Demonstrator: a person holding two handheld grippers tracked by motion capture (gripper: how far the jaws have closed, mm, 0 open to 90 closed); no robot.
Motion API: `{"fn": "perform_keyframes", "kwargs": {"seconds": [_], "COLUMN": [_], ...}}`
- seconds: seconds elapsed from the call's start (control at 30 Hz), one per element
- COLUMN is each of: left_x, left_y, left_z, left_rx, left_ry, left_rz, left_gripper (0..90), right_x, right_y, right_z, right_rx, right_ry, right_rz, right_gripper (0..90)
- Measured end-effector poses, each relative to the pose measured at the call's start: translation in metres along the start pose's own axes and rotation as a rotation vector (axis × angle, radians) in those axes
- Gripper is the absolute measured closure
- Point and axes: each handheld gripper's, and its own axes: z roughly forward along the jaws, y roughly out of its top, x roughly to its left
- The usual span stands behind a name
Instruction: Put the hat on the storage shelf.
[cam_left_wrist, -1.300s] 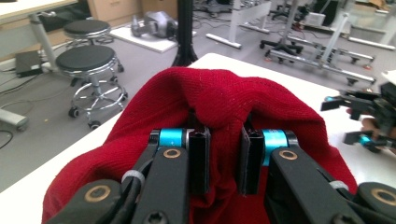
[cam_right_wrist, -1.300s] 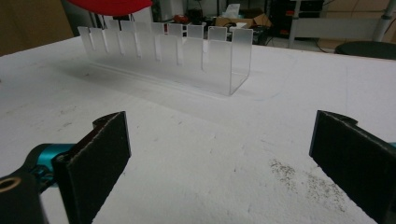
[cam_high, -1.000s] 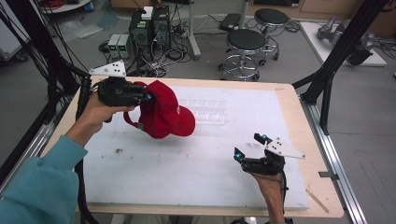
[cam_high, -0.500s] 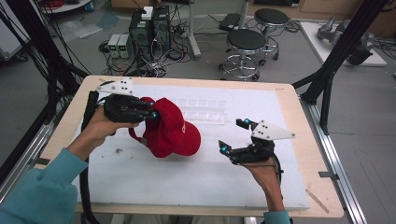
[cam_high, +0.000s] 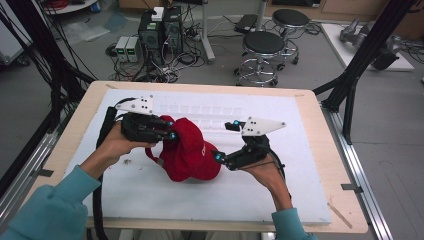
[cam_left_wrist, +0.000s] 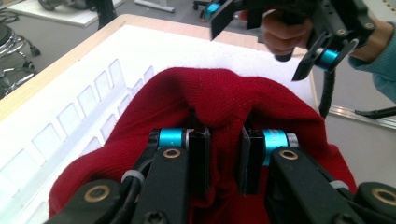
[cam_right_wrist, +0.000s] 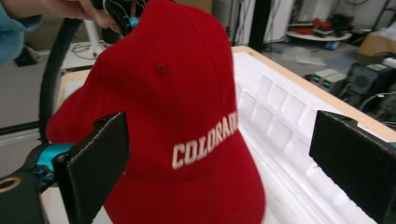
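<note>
A white foam sheet (cam_high: 150, 195) covers the wooden table (cam_high: 320, 105), with a row of shallow rectangular pockets (cam_high: 200, 111) pressed into its far half. The red baseball cap (cam_high: 187, 152) sits near the sheet's middle, white "COLORADO" lettering (cam_right_wrist: 205, 140) across its front. The left gripper (cam_high: 167, 131) comes in from 9 o'clock of the cap and pinches a fold of red fabric (cam_left_wrist: 223, 154) between its narrowed jaws, lifting the crown. The right gripper (cam_high: 225, 140) waits at 3 o'clock of the cap, jaws spread wide, one tip just beside the cloth; contact can't be judged. Beyond the table at 12 o'clock: grey floor, two round stools (cam_high: 262, 47), computer towers (cam_high: 160, 30) amid tangled cables. Black frame struts (cam_high: 360, 65) slant at 2 o'clock.
</note>
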Motion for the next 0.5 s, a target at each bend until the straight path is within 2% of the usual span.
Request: {"fn": "perform_keyframes", "kwargs": {"seconds": [0.07,0.1,0.13,0.4,0.43,0.5], "left_x": [-0.001,-0.002,-0.003,-0.006,-0.007,-0.007], "left_y": [0.001,0.0,0.0,0.002,0.002,0.002], "left_z": [0.001,0.002,0.003,0.005,0.005,0.006], "left_rx": [0.007,0.007,0.012,0.007,0.004,0.006], "left_ry": [-0.01,-0.014,-0.018,-0.04,-0.043,-0.041], "left_rz": [0.006,0.006,0.01,0.02,0.016,0.016], "left_gripper": [78.0,78.0,78.0,78.0,78.0,78.0], "right_x": [0.0,0.0,0.0,0.0,-0.001,0.0], "right_y": [0.004,0.004,0.007,0.015,0.015,0.015], "right_z": [0.009,0.009,0.014,0.028,0.031,0.033], "right_rx": [0.011,0.011,0.032,0.063,0.069,0.075], "right_ry": [0.029,0.029,0.047,0.094,0.118,0.137], "right_rz": [-0.009,-0.009,-0.016,-0.026,-0.031,-0.032], "right_gripper": [4.2,4.2,4.2,7.2,11.5,14.0]}}
